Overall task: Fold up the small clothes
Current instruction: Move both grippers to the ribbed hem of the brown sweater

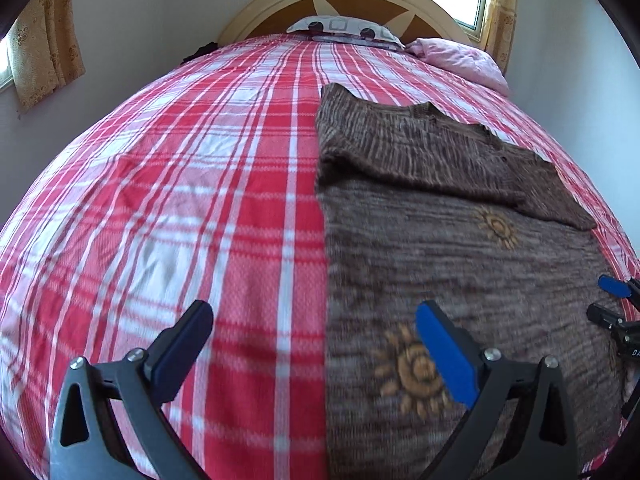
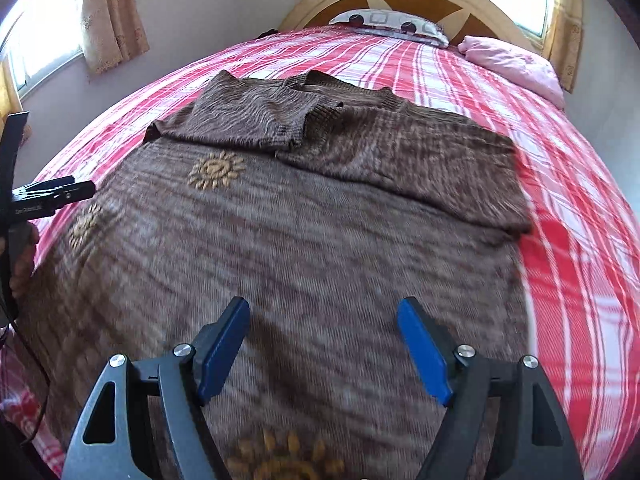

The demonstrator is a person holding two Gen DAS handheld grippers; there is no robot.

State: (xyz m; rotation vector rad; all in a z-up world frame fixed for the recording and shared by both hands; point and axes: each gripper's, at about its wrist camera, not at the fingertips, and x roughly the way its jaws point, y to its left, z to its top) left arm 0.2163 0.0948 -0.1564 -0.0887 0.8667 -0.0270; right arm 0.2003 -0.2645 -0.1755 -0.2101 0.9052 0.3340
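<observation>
Pillows (image 2: pixel 390 24) + pink blanket (image 2: pixel 516 65) beyond sweater (image 2: pixel 304 240), well apart

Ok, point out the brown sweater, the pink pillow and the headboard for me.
brown sweater (image 2: pixel 320 248): right wrist view, on the middle of its body.
pink pillow (image 2: pixel 516 62): right wrist view, on its top surface.
headboard (image 1: pixel 280 0): left wrist view, on its cream arched rim.

Brown knit sweater (image 2: pixel 320 216) with tan sun motifs lies flat, both sleeves folded inward
</observation>
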